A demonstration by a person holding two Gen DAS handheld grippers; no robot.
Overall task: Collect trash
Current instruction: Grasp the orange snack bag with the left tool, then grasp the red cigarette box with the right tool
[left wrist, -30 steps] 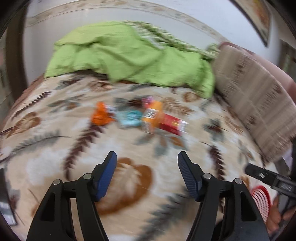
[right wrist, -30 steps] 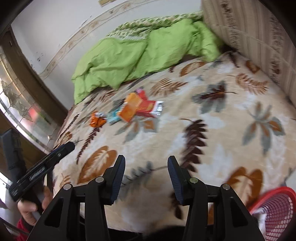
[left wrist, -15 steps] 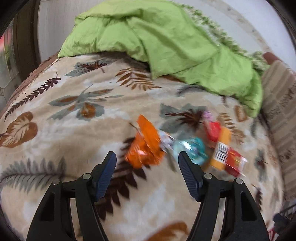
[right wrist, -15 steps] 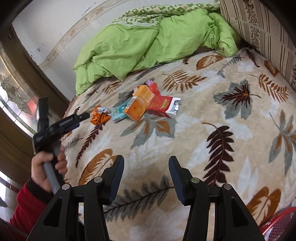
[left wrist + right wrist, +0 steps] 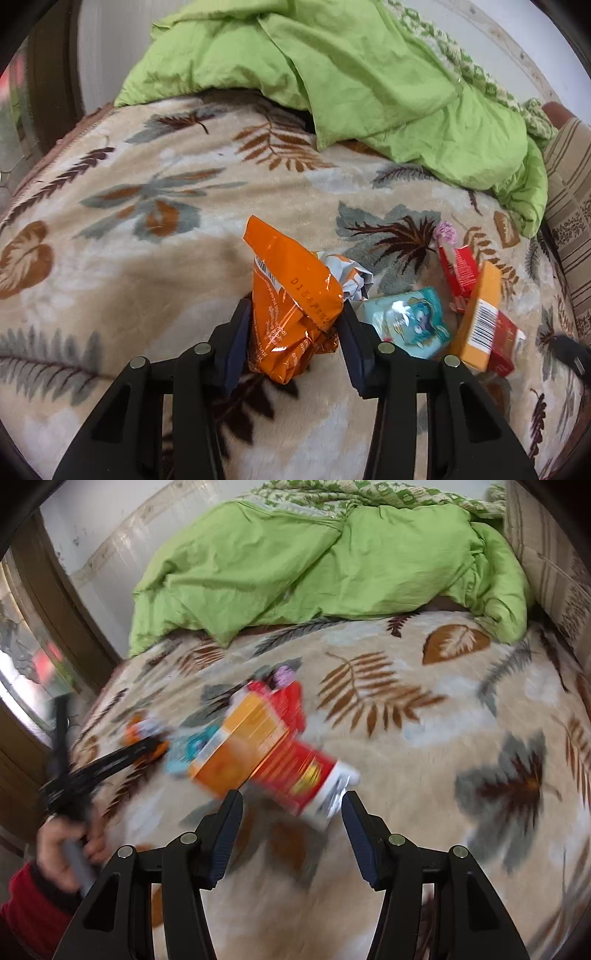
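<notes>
1. Far left on my right wrist view: a hand (image 5: 70, 853) in a red sleeve grips the left hand-held gripper (image 5: 147, 744), which reaches onto the bed's leaf-print blanket (image 5: 424, 738).
2. Left wrist view: left hand-held gripper (image 5: 293, 325) has its jaws spread wide, straddling the crumpled orange snack bag (image 5: 291, 299). The pads sit just beside the bag on both sides; I cannot tell whether they touch it. The bag rests on the blanket (image 5: 147, 258).
3. Just right of the bag: a crumpled silver wrapper (image 5: 349, 275), then a teal packet (image 5: 410, 321).
4. Further right: an orange box (image 5: 480, 317) tilted up, leaning over a red box (image 5: 502, 339); behind them a red packet (image 5: 461, 271) with a small pink piece (image 5: 445, 232) at its far end.
5. Right wrist view, blurred: right hand-held gripper (image 5: 291, 823) spread wide, holding nothing, near the orange box (image 5: 240, 749) and red box (image 5: 306, 771).
6. Behind the trash: a green duvet (image 5: 314, 565); striped pillow (image 5: 546, 557) at far right.
</notes>
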